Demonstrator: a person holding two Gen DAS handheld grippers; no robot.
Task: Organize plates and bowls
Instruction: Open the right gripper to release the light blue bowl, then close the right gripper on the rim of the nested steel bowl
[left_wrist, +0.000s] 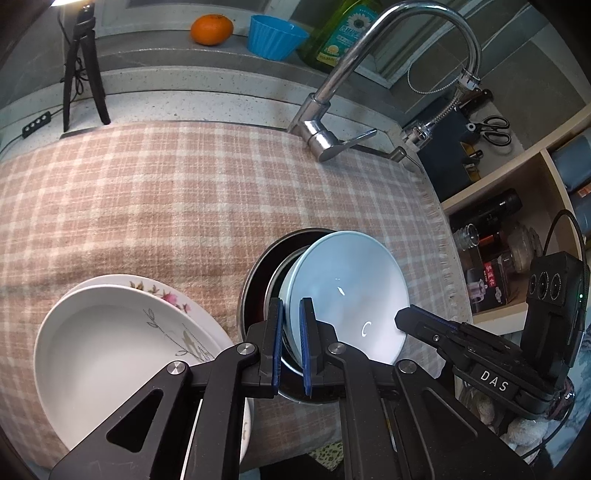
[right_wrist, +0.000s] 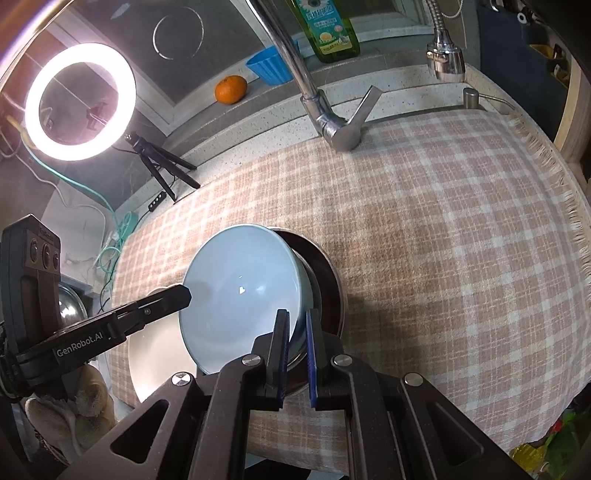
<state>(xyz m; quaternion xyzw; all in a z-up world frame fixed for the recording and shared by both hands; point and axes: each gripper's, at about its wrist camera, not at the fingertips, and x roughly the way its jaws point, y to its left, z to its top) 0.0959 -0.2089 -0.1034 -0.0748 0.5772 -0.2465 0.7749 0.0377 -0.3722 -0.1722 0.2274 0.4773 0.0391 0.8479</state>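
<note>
My left gripper (left_wrist: 291, 339) clamped on the near rim of the pale blue ceramic bowl (left_wrist: 347, 291), my right gripper (right_wrist: 296, 350) pinching its opposite rim, bowl tilted over the dark round metal pan (left_wrist: 258, 280) on the checked cloth (left_wrist: 166, 206), white plates (left_wrist: 110, 350) stacked beside

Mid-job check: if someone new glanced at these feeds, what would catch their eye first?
The pale blue bowl, tilted over a dark metal bowl near the front edge of the checked cloth, with the left gripper and right gripper each shut on its rim from opposite sides. Next, the glowing ring light at the counter's far left, and the stacked white plates left of the bowls.
</note>
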